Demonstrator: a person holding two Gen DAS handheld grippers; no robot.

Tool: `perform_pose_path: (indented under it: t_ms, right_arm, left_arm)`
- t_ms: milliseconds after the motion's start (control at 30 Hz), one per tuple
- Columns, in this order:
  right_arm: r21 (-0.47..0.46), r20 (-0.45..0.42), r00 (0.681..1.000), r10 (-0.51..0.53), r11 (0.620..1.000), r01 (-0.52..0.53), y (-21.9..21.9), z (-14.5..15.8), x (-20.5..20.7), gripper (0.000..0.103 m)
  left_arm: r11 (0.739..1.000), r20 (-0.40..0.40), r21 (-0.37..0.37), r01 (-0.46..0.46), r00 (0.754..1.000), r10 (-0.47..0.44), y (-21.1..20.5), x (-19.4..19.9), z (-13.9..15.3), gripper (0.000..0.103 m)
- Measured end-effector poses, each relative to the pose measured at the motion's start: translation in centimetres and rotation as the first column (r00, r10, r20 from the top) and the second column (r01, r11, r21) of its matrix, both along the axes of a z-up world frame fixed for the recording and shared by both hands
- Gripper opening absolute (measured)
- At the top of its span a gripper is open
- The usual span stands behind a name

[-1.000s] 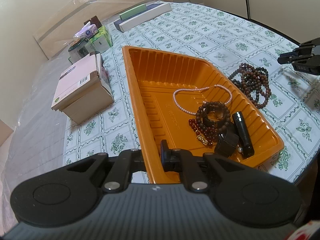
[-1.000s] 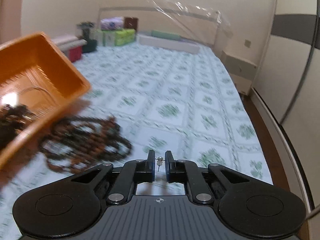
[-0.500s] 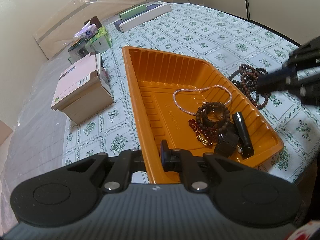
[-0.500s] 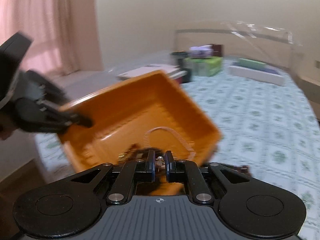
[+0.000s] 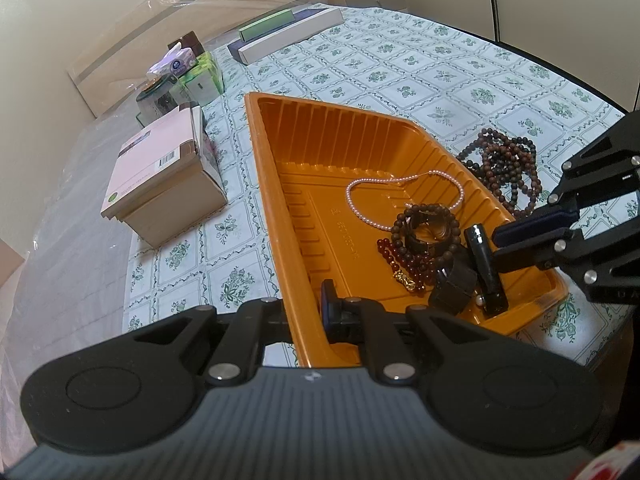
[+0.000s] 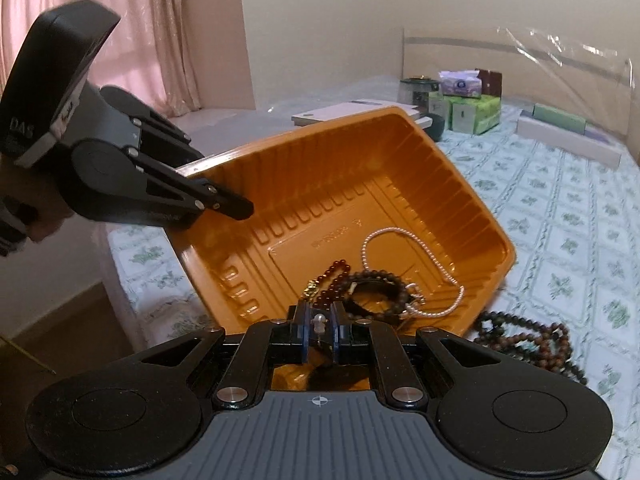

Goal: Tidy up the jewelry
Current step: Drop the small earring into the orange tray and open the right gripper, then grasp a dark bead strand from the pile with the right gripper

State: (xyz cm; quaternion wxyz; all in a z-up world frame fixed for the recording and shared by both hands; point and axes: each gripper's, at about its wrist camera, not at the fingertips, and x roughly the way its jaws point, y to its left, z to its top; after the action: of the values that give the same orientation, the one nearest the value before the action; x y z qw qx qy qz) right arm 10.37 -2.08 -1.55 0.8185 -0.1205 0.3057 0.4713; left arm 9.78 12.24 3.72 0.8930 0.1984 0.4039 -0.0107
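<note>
An orange tray (image 5: pixel 304 152) holds a pink pearl necklace (image 5: pixel 400 200), dark bead bracelets (image 5: pixel 424 232), a red bead string and a black tube (image 5: pixel 486 268). My left gripper (image 5: pixel 306 316) is shut on the tray's near rim; it also shows in the right wrist view (image 6: pixel 224 200). My right gripper (image 6: pixel 319 332) is shut on a small pearl earring (image 6: pixel 319 320) and hovers over the tray's right end (image 5: pixel 500 240). A long brown bead necklace (image 5: pixel 508 164) lies on the table outside the tray, also seen in the right wrist view (image 6: pixel 528 340).
A pink-topped box (image 5: pixel 160 176) stands left of the tray. Tissue packs and a jar (image 5: pixel 180 76) sit further back, with long flat boxes (image 5: pixel 288 32) behind. The table edge curves on the right (image 5: pixel 560 76). The floral tablecloth covers the table.
My right gripper has swung from the open table on the right to above the tray's right end, still holding the earring. The left gripper and tray have not moved.
</note>
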Motion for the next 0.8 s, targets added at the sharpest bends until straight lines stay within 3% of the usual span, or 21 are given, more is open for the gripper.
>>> perform_pose_path:
  t_ms: [33, 100, 167, 333, 467, 600, 700, 800]
  right_arm:
    - [0.017, -0.01, 1.0, -0.013, 1.0, 0.013, -0.3, 0.2, 0.1, 0.013]
    - [0.048, -0.013, 0.999, -0.043, 0.998, 0.044, -1.1, 0.6, 0.4, 0.034]
    - [0.073, -0.006, 0.996, -0.085, 0.994, 0.085, -2.2, 1.2, 0.6, 0.04]
    - [0.067, -0.009, 0.963, -0.269, 0.961, 0.269, -6.6, 1.2, 1.6, 0.04]
    - [-0.017, -0.014, 0.902, -0.432, 0.902, 0.432, -10.4, -0.4, 2.5, 0.04]
    - [-0.063, -0.026, 0.845, -0.534, 0.845, 0.531, -13.5, -1.5, 3.1, 0.04]
    - [-0.072, -0.031, 0.832, -0.554, 0.832, 0.55, -14.5, -1.8, 3.5, 0.04]
    - [-0.075, -0.03, 0.841, -0.541, 0.84, 0.537, -14.2, -2.2, 3.9, 0.04]
  left_arm:
    - [1.0, 0.0, 0.001, 0.0, 1.0, 0.0, 0.0, 0.0, 0.0, 0.009]
    - [1.0, 0.0, 0.0, 0.0, 1.0, 0.0, 0.0, 0.0, 0.0, 0.009]
    - [1.0, -0.001, -0.001, -0.001, 1.0, 0.001, 0.0, 0.0, 0.0, 0.009]
    - [1.0, 0.002, -0.002, -0.002, 1.0, 0.002, -0.1, 0.0, -0.1, 0.009]
    - [1.0, 0.002, -0.003, -0.002, 1.0, 0.002, -0.1, 0.0, 0.0, 0.009]
    - [1.0, 0.001, -0.005, -0.007, 1.0, 0.007, -0.1, 0.0, 0.0, 0.009]
    - [1.0, 0.001, -0.005, -0.013, 1.0, 0.013, -0.1, 0.0, -0.1, 0.009]
    - [1.0, -0.001, 0.003, -0.025, 1.0, 0.025, 0.1, 0.0, 0.0, 0.008]
